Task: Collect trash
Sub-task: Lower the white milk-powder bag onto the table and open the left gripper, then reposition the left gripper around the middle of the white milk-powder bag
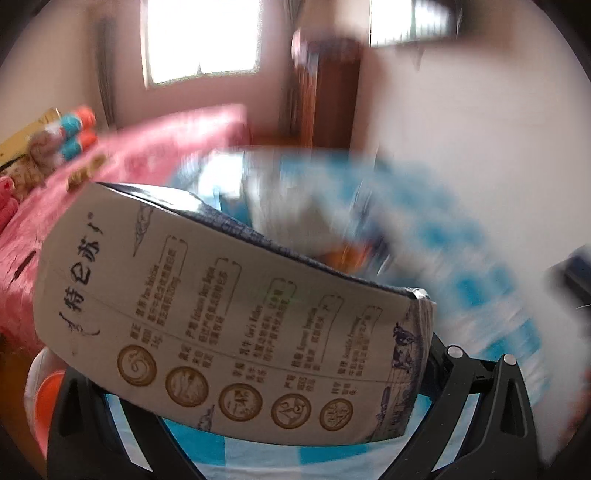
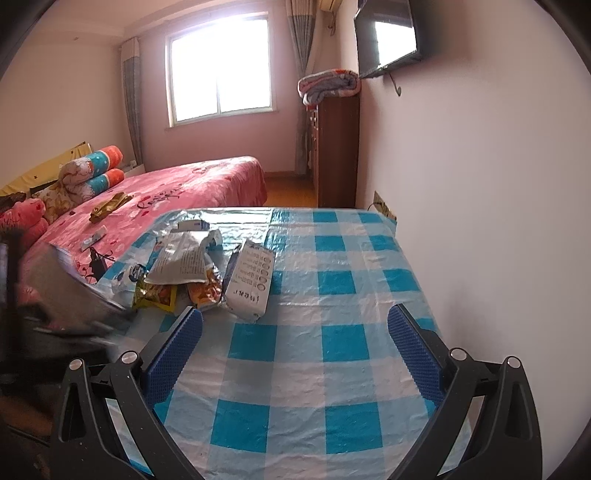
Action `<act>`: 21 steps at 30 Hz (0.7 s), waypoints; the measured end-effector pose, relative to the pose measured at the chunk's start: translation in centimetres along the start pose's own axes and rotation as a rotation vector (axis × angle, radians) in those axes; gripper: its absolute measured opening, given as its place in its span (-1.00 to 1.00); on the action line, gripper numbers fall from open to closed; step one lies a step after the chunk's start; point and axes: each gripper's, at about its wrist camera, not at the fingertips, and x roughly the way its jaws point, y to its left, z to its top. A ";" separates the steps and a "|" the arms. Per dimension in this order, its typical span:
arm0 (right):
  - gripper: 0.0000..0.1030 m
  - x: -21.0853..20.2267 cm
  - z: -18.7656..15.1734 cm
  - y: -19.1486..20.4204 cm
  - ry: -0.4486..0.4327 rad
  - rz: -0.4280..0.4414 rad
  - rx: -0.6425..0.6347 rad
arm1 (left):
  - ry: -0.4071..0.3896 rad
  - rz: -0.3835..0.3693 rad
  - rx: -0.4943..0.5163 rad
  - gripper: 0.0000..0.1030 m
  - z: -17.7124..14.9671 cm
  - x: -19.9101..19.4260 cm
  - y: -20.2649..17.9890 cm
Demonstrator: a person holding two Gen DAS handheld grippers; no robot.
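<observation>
In the left wrist view my left gripper (image 1: 258, 417) is shut on a beige milk carton (image 1: 229, 325), held tilted above the blue-checked table (image 1: 480, 280); the background is motion-blurred. The carton and gripper show blurred at the left edge of the right wrist view (image 2: 62, 291). My right gripper (image 2: 295, 354) is open and empty over the table (image 2: 332, 332). Ahead of it lies a pile of trash: a second milk carton (image 2: 249, 284), a silver wrapper (image 2: 181, 258), yellow snack packets (image 2: 159, 293), a small blue-white packet (image 2: 127, 277) and a small box (image 2: 192, 224).
A bed with a pink cover (image 2: 184, 188) stands left of the table, with pillows (image 2: 92, 170) and small items on it. A white wall (image 2: 480, 184) borders the table on the right. A wooden cabinet (image 2: 336, 147) stands beyond, a TV (image 2: 388, 33) above.
</observation>
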 end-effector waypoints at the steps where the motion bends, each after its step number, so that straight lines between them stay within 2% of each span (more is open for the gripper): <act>1: 0.92 0.1 -0.2 0.1 0.008 0.005 -0.006 | 0.045 -0.024 -0.023 0.82 -0.2 1.2 0.2; 3: 0.92 0.3 -0.6 0.1 0.014 -0.007 -0.027 | -0.017 -0.148 -0.068 0.82 -0.4 0.9 0.8; 4: 0.92 0.5 -0.8 0.0 0.021 -0.018 -0.032 | -0.032 -0.153 -0.064 0.82 -0.4 1.0 0.9; 6: 0.92 1.1 -1.1 -0.2 0.046 -0.010 -0.023 | 0.008 -0.075 -0.044 0.82 -0.5 1.8 1.1; 9: 0.92 2.2 -1.4 -1.0 0.072 0.004 -0.002 | -0.011 -0.102 -0.063 0.82 -1.1 1.3 1.8; 14: 0.92 3.0 -1.7 -1.0 0.088 0.018 0.004 | 0.003 -0.060 -0.080 0.82 -1.5 1.6 1.6; 21: 0.92 2.7 -1.3 -0.6 0.067 0.017 0.004 | -0.050 0.011 -0.046 0.83 -1.0 -0.7 1.1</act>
